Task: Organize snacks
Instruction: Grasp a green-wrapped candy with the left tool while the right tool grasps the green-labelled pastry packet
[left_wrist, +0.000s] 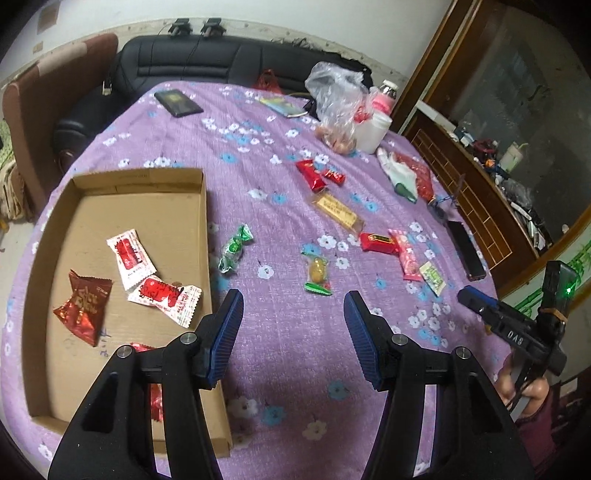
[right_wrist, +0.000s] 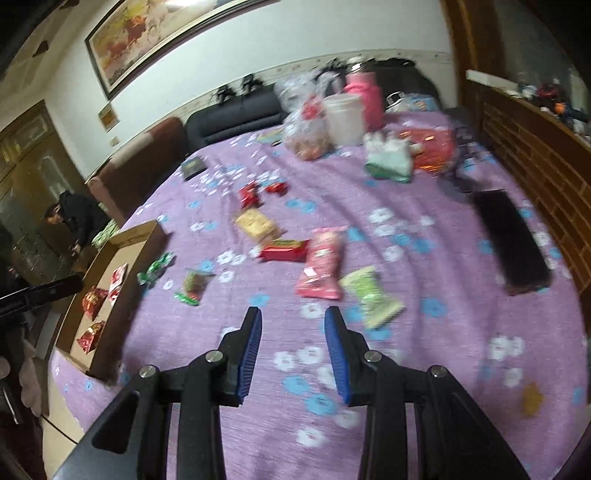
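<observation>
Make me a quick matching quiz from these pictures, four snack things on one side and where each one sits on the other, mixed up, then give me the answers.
1. green twist candy
2. dark red foil packet
3. pink packet
4. black flat case

A. inside the cardboard box
B. touching the red bar
C. on the cloth just outside the box wall
D. near the wooden headboard side

Pairs: 1-C, 2-A, 3-B, 4-D

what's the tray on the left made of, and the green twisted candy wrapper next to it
The tray looks like plain brown cardboard, matte, with folded walls and raw edges. The green candy wrapper seems thin plastic or foil film: glossy, crinkled, twisted at both ends.
</observation>
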